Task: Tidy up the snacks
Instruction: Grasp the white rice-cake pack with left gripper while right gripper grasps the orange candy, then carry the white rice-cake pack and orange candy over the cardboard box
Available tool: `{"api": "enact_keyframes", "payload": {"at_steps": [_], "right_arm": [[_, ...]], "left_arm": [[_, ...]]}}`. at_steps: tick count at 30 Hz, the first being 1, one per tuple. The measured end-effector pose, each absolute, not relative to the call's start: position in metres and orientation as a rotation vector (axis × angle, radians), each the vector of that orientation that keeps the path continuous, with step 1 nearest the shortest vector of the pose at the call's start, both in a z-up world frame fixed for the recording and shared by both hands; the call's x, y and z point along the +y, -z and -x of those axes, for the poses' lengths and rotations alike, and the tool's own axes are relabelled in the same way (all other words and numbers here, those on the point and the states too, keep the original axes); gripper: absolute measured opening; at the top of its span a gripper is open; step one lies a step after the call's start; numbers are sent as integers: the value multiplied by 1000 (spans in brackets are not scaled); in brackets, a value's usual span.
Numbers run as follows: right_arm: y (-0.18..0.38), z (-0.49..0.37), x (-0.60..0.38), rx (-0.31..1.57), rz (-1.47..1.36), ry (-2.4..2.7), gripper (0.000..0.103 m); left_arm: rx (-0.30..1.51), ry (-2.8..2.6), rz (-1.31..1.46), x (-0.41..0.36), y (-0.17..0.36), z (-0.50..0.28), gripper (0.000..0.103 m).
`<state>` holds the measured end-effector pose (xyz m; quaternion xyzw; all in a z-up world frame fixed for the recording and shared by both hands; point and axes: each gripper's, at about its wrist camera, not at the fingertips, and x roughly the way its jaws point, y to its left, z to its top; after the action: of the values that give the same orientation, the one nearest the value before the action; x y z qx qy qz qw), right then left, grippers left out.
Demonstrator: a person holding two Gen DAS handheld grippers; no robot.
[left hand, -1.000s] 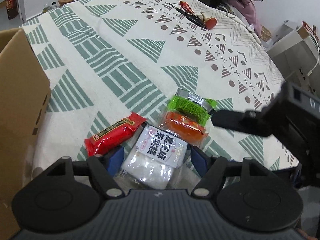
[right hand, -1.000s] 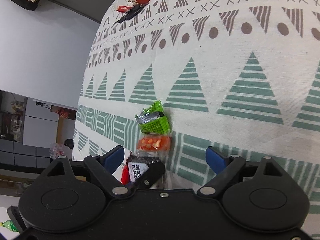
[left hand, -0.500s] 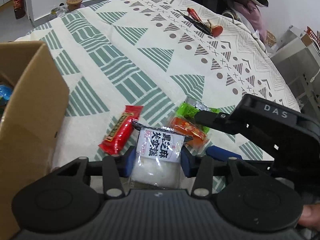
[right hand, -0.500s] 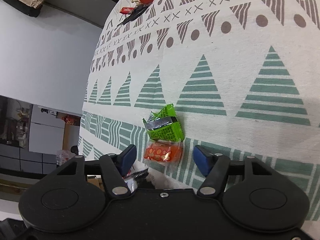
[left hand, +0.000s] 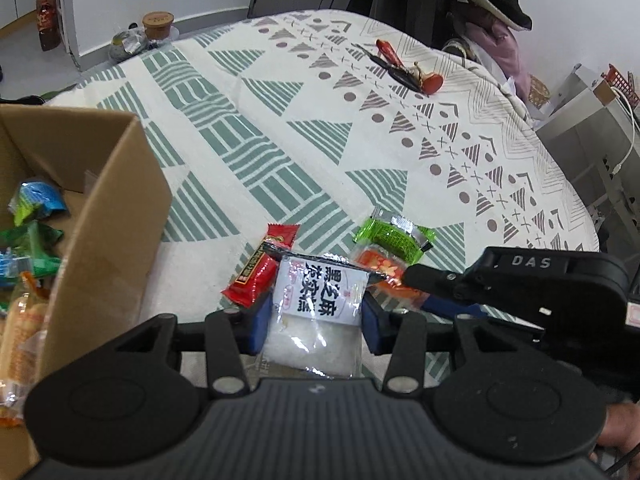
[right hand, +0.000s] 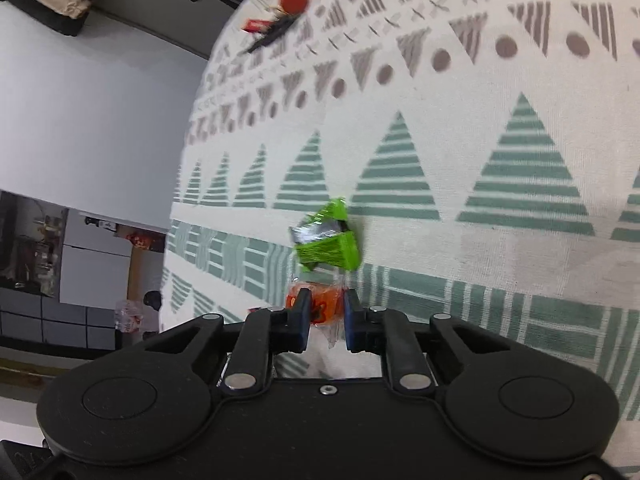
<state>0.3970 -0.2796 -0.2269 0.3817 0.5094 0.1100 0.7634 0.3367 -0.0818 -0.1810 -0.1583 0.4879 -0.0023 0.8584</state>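
Note:
My left gripper [left hand: 314,320] is shut on a white snack packet [left hand: 320,292] with a black-lettered label, held just above the patterned tablecloth [left hand: 280,128]. A red packet [left hand: 260,276] lies to its left. To its right lie a green packet [left hand: 394,236] and an orange packet [left hand: 380,268]. In the right wrist view the jaws of my right gripper [right hand: 325,316] are closing on the orange packet [right hand: 322,306], and both pads touch its sides. The green packet [right hand: 328,246] lies just beyond it.
An open cardboard box [left hand: 116,240] with several snack packets inside stands at the left. A bunch of keys with red tags [left hand: 404,70] lies far back on the table. A lidded cup [left hand: 158,24] sits on the floor beyond the table's edge.
My left gripper closed on the white packet and rose with it, bringing the box's inside into view. My right gripper's jaws went from wide apart to pressing on the orange packet.

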Motion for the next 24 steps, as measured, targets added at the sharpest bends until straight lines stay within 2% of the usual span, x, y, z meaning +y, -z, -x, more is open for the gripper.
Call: {"api": "enact_keyframes", "payload": {"at_steps": [24], "right_arm": [[167,-347,-277,947,-850,-411,15]], "left_arm": [[878,-83,294,-64,112,-288,45]]}}
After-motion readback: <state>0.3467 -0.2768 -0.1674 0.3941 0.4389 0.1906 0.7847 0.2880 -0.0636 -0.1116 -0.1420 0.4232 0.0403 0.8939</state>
